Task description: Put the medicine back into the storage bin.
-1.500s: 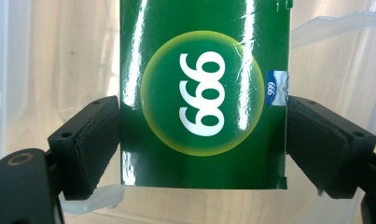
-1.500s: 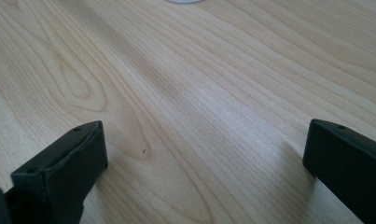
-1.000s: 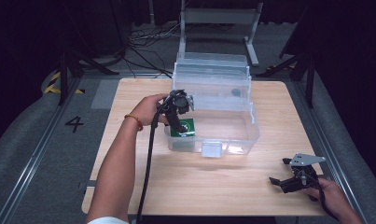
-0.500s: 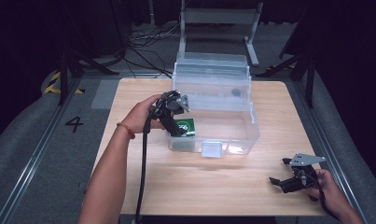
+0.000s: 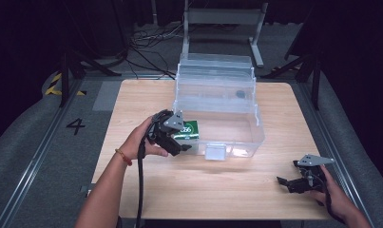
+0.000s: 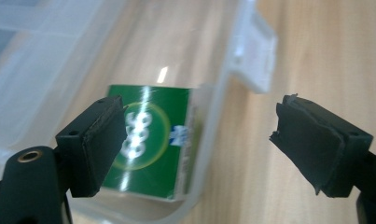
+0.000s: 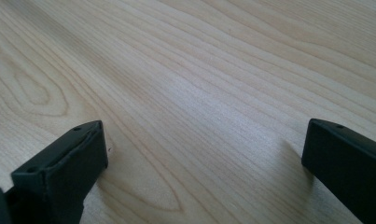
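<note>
The left tongs (image 5: 178,145) stand apart with nothing clamped between them, held in the person's left hand (image 5: 142,141) just outside the near left corner of the clear plastic box (image 5: 255,128). In the left gripper view the two black pads (image 6: 97,140) are wide open; the box's thin near wall runs up between them, so one pad sits in front of the box's inside and the other over bare wood outside it. Neither pad touches anything.

The green packet (image 6: 148,144), a flat green pack with a pale round emblem and white print, lies flat on the box's floor, tucked into that near left corner right against the wall. In the high view it shows as a green patch (image 5: 186,129) just beyond the left tongs, seen through the clear plastic. A white latch (image 5: 215,152) sits on the outside of the box's front wall, a little to the right of the tongs.

The right tongs (image 5: 293,183) are also apart and empty, resting low over the table (image 5: 132,99) near its near right corner, well away from the box, in the person's right hand (image 5: 334,194). The right gripper view shows their pads (image 7: 69,168) spread wide above plain light wood grain.

The box stands open near the middle of the table, its clear lid (image 5: 215,64) tipped up behind it, with a small dark round object (image 5: 239,94) toward the back; what it is cannot be told
</note>
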Motion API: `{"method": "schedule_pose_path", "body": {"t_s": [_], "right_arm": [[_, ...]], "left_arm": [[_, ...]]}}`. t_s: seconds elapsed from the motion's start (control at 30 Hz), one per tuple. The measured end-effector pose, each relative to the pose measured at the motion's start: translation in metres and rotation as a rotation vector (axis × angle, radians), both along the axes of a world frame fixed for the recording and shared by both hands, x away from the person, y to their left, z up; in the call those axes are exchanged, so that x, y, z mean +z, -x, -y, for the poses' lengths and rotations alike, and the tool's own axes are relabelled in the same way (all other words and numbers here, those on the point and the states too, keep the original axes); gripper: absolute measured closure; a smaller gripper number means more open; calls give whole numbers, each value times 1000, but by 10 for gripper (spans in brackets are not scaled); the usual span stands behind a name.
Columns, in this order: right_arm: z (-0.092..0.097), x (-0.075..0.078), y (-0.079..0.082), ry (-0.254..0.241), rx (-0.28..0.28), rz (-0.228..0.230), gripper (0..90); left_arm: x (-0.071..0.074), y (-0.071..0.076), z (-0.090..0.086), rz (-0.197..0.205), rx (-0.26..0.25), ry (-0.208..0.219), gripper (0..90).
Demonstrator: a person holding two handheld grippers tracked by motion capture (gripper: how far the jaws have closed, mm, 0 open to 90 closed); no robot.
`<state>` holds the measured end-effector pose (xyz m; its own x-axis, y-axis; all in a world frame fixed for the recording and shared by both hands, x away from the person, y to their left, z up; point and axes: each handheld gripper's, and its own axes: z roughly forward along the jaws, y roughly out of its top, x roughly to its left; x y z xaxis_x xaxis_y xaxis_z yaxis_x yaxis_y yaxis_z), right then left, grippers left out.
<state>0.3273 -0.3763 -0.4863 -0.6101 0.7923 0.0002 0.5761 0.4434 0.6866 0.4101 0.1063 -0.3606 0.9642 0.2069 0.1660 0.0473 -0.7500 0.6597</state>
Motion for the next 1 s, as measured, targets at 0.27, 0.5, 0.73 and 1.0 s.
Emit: {"method": "schedule_pose_path", "body": {"t_s": [0.27,0.5,0.73,1.0], "right_arm": [[7,11,-7,61,-53,23,198],[9,30,-15,-46,22,42,232],[3,56,-34,-64,102,85,300],[-8,89,-62,-73,129,150,348]], "left_arm": [[-16,9,15,0,29,-9,310],[-25,6,15,-30,50,4,362],[-32,6,20,-30,30,-41,460],[-39,0,26,-38,31,-82,529]]}}
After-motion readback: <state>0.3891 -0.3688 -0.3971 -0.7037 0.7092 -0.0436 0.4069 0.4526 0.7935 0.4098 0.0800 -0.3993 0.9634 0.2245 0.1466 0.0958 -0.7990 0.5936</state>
